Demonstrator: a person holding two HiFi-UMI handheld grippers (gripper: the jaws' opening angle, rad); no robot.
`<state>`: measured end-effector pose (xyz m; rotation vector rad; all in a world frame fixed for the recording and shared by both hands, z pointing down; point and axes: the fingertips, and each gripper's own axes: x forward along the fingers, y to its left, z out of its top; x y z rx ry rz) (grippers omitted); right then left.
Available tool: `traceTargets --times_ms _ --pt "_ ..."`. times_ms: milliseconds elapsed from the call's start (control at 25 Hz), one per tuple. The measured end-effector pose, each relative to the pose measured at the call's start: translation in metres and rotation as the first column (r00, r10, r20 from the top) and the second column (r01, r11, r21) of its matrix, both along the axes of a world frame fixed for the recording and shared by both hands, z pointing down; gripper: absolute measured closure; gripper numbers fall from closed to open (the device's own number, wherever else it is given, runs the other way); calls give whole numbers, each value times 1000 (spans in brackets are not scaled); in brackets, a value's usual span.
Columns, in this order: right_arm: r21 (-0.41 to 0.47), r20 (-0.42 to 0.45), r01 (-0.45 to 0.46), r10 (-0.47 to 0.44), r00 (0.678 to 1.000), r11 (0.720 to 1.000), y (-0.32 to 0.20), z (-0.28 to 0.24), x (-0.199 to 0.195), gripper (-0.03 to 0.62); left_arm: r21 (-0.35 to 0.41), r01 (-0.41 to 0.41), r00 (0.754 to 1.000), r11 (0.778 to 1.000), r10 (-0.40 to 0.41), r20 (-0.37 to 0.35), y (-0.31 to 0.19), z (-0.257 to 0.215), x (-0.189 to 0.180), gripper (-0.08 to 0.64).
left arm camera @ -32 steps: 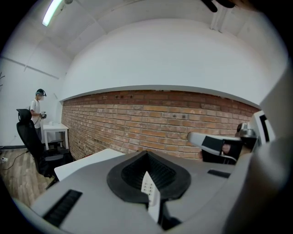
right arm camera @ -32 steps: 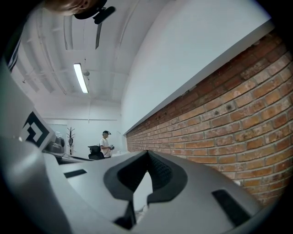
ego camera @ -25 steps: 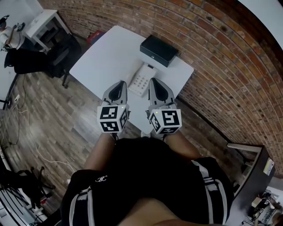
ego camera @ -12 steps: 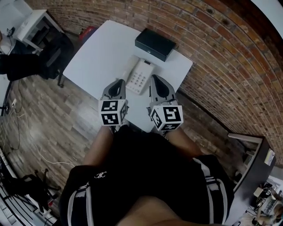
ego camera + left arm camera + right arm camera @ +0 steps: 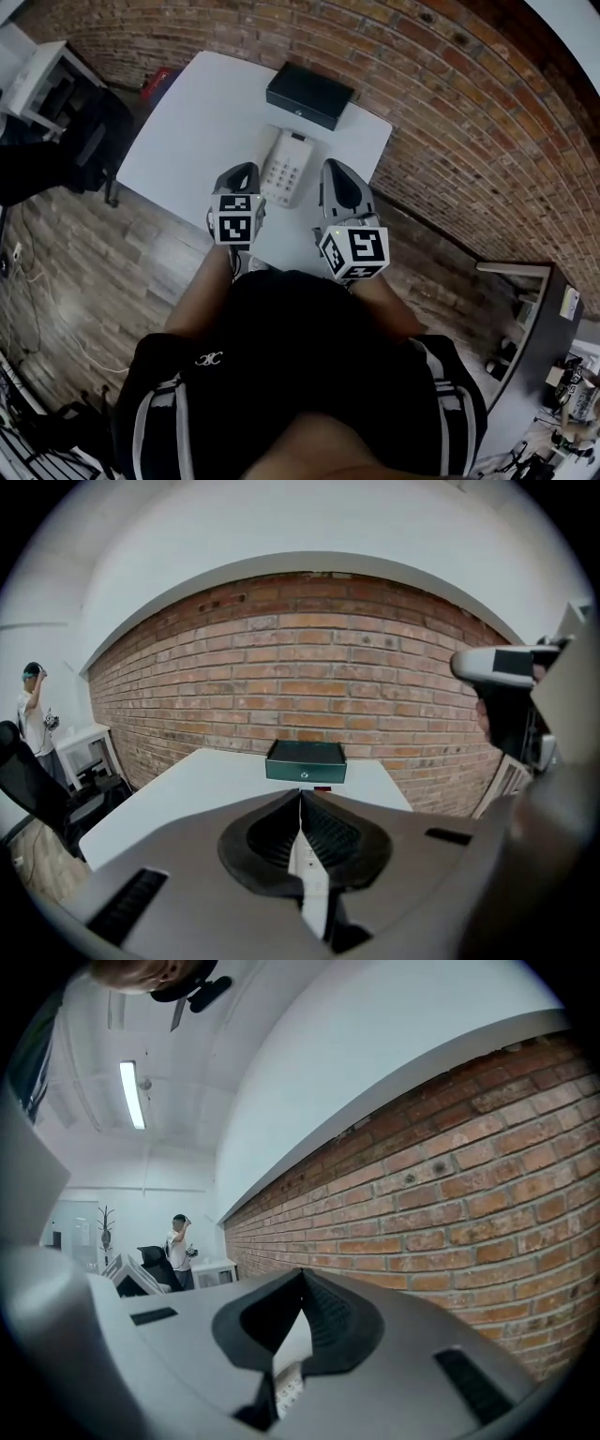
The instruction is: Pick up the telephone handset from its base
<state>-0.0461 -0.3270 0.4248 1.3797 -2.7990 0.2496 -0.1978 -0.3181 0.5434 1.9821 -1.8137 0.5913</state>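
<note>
A white telephone (image 5: 286, 165) with its handset along the left side lies on the white table (image 5: 187, 131), in front of a black box (image 5: 309, 95). My left gripper (image 5: 240, 172) is shut and empty, its tip just left of the phone's near end. On the other side of the phone my right gripper (image 5: 335, 170) is also shut with nothing in it. In the left gripper view the closed jaws (image 5: 301, 794) point toward the black box (image 5: 306, 761), and a strip of keypad (image 5: 309, 874) shows below them. The right gripper view looks level along the shut jaws (image 5: 302, 1274) at the brick wall.
A brick wall (image 5: 450, 112) runs behind and to the right of the table. A white desk (image 5: 37, 70) and a dark chair (image 5: 94, 131) stand at the left over wooden floor. A person (image 5: 33, 714) stands far off at the left.
My left gripper has sunk and come forward to the phone's left side. The right gripper has shifted only a little. Both stayed shut.
</note>
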Motion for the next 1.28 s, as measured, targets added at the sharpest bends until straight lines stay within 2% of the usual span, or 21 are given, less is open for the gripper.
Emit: traceTargets --times_ms 280,400,640,880,1280 --pt "14 -24 -70 71 997 997 -11 -2 9 594 -29 -52 999 998 52 9 -27 25 -4 553" --pt "12 -30 -100 101 994 995 -15 -2 15 594 -54 -74 997 996 75 16 -38 40 -5 453" --pt "-2 -40 -147 147 988 989 -18 0 25 594 -133 -117 989 984 128 72 -61 81 -6 378" --pt "-5 -57 -191 191 980 982 -16 3 37 594 -205 -118 986 972 140 93 -74 112 -8 350" --pt "-16 -71 -269 268 961 963 -15 5 60 594 -309 -109 988 945 136 68 -79 144 -16 337"
